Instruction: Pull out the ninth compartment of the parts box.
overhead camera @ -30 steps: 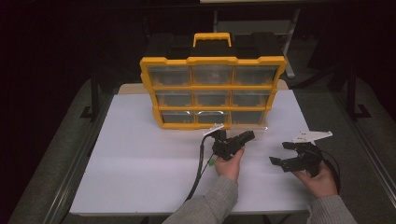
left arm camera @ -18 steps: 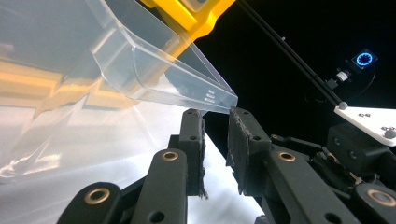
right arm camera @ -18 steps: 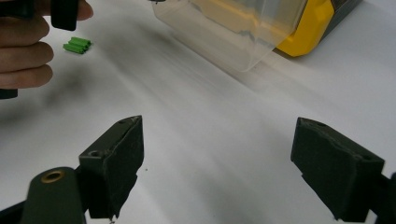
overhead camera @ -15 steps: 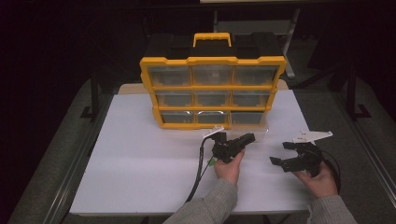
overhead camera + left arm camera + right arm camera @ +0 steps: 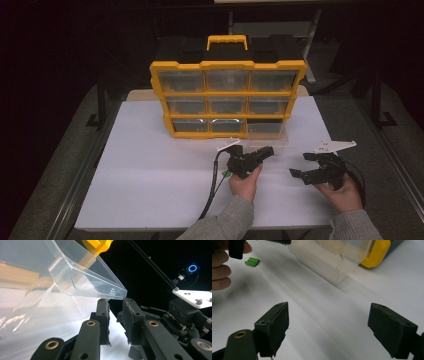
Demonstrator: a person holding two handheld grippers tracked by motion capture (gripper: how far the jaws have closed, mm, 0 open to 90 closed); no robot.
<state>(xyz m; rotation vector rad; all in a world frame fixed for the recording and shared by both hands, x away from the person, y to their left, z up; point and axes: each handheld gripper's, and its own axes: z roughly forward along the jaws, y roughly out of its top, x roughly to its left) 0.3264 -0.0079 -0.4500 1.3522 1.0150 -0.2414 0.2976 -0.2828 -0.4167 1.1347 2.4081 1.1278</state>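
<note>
Clear plastic drawer [image 5: 267, 136] juts from the yellow organiser's [image 5: 227, 97] bottom right slot on the white worktop [image 5: 150, 170]; left claw [image 5: 260, 154] is closed just beside it, right claw [image 5: 305, 165] gapes empty.

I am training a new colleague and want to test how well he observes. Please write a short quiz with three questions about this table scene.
1. True or false: the right claw is open, with nothing between its jaws.
2. Which colour is the frame of the drawer organizer? A red, B yellow, C blue.
3. From which slot of the organizer is the clear drawer pulled forward over the white table?
Key: 1 true; 2 B; 3 the bottom right slot.
</note>
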